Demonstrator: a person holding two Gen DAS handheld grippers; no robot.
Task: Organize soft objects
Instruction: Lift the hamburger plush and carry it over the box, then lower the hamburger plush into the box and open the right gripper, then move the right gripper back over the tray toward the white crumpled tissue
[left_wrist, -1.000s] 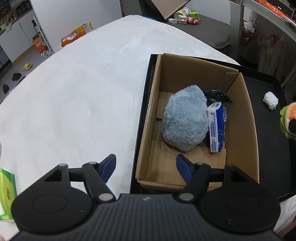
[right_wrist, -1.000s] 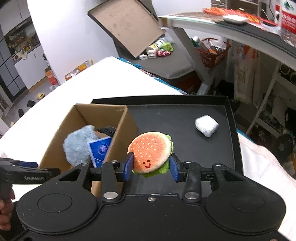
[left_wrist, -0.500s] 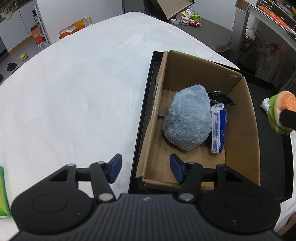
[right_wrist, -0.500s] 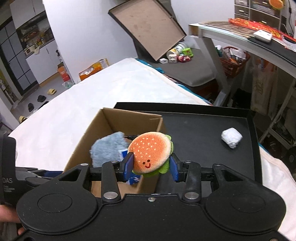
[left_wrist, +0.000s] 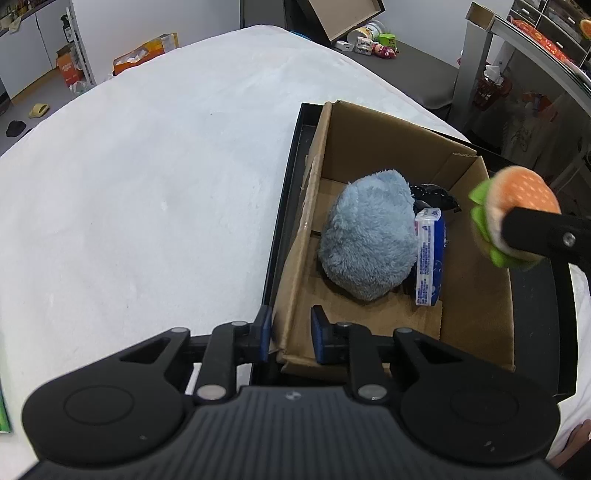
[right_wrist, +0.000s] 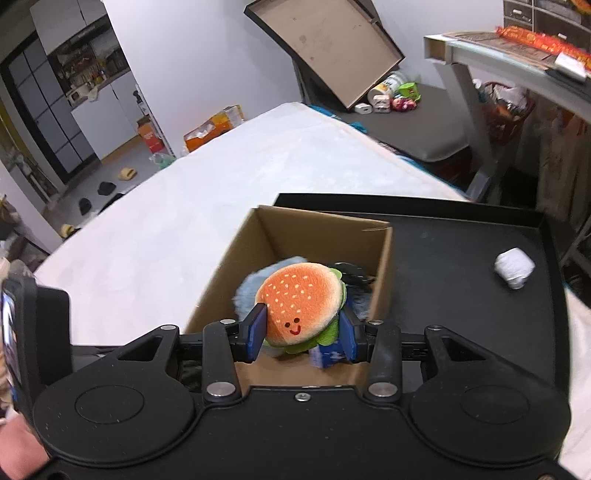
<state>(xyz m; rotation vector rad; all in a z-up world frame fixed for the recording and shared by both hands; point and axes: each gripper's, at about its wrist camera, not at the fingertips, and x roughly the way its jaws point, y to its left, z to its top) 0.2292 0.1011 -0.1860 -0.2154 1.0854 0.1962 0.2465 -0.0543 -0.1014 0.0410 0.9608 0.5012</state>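
- Step in hand, as I read it: drop-off. The right gripper (right_wrist: 302, 334) is clamped on the burger plush (right_wrist: 301, 301), one blue pad on each side, bun up, smiley face toward the camera.
- Plush sits in the air over the cardboard box (left_wrist: 476, 295); in the left view it hangs above the box's right wall (left_wrist: 515, 221), not yet below the rim.
- Left gripper (left_wrist: 288, 334) has its jaws narrow, straddling the near-left corner of the box, one pad outside the wall and one inside. Can't tell if they actually pinch the cardboard; it looks like a bracing grip.
- Box sits on the left part of a black tray (right_wrist: 461, 251), tray on a white-covered table (left_wrist: 147, 184).
- Next move calls for: shift the plush left so it clears the right wall, lower into the free floor at the near end of the box, then spread the jaws. Left side should hold the box steady so it doesn't slide.
- Count, in the box: 1 fluffy blue-grey plush (left_wrist: 369, 236), 1 blue-and-white tissue pack (left_wrist: 428, 254) on edge touching it, 1 dark crinkled item (left_wrist: 434, 194) behind, type unclear.
- Count, outside: 1 burger plush in the claw, 1 white wad (right_wrist: 514, 266) loose on the tray, well apart from the box. Likely the last piece to collect.
- Boxes: 1. Trays: 1.
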